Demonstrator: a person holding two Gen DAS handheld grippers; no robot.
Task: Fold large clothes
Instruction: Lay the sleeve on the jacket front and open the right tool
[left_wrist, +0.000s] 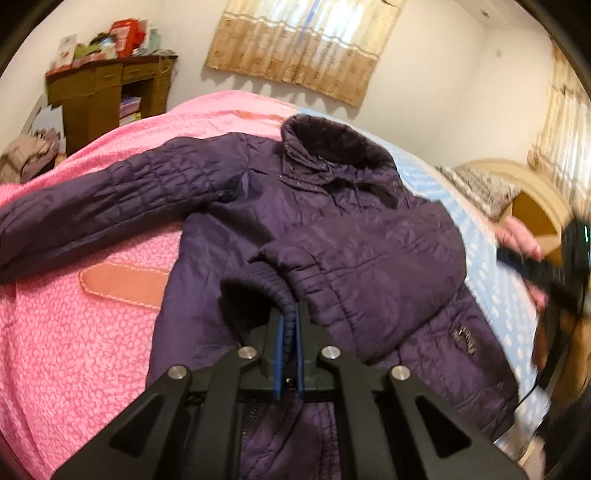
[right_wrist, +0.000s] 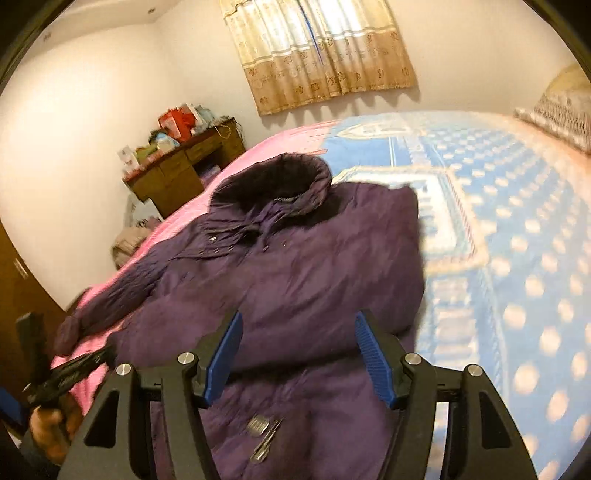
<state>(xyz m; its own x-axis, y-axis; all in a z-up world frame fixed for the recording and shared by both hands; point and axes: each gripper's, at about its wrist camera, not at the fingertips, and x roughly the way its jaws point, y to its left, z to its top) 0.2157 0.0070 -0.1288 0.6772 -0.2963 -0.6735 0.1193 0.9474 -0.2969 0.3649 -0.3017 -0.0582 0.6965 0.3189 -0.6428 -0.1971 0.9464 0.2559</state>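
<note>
A dark purple quilted jacket (left_wrist: 332, 229) lies front up on the bed, its collar (left_wrist: 332, 144) at the far end. One sleeve (left_wrist: 110, 199) stretches out to the left over the pink cover. The other sleeve is folded across the chest, and my left gripper (left_wrist: 290, 317) is shut on its ribbed cuff (left_wrist: 258, 284). In the right wrist view my right gripper (right_wrist: 298, 321) hovers open over the jacket (right_wrist: 295, 266) near its lower front, with nothing between its pads. The right gripper (left_wrist: 543, 269) shows blurred at the left wrist view's right edge.
The bed has a pink cover (left_wrist: 74, 332) on the left and a blue dotted one (right_wrist: 517, 277) on the right. A cluttered wooden desk (left_wrist: 107, 92) stands by the far wall, under curtains (left_wrist: 303, 48). A pillow (right_wrist: 554, 118) and headboard (left_wrist: 532, 199) lie to the right.
</note>
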